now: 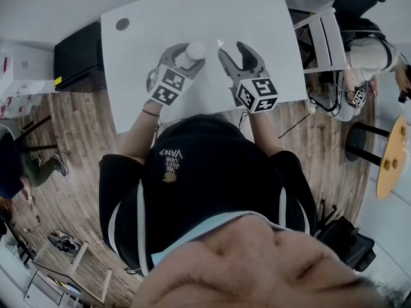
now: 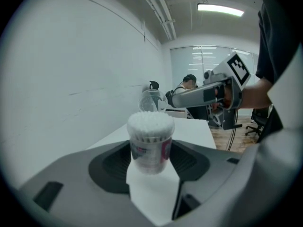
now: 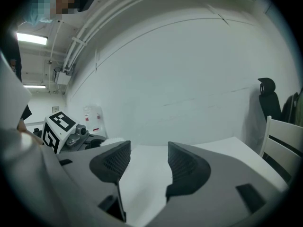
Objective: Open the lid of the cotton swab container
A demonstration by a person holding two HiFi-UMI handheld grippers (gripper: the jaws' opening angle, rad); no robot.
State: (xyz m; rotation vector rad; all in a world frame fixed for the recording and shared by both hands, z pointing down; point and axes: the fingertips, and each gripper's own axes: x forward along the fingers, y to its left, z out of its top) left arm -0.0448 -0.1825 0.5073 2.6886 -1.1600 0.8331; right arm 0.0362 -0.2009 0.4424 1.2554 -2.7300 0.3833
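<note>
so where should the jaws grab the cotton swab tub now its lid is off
Take the cotton swab container by its labelled side wall, below the rim, coming in level from the side. It stands upright and its open top is packed with swab tips, so a grip from above would likely crush them. The left gripper holds it this way, one jaw on each side.

White swabs (image 2: 150,123) in a clear container (image 2: 150,162), label (image 2: 141,151) perhaps pink, on a white table (image 1: 192,18).

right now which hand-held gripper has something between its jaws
The left hand-held gripper: its jaws grip the cotton swab container. The right hand-held gripper is open, with only table between.
</note>
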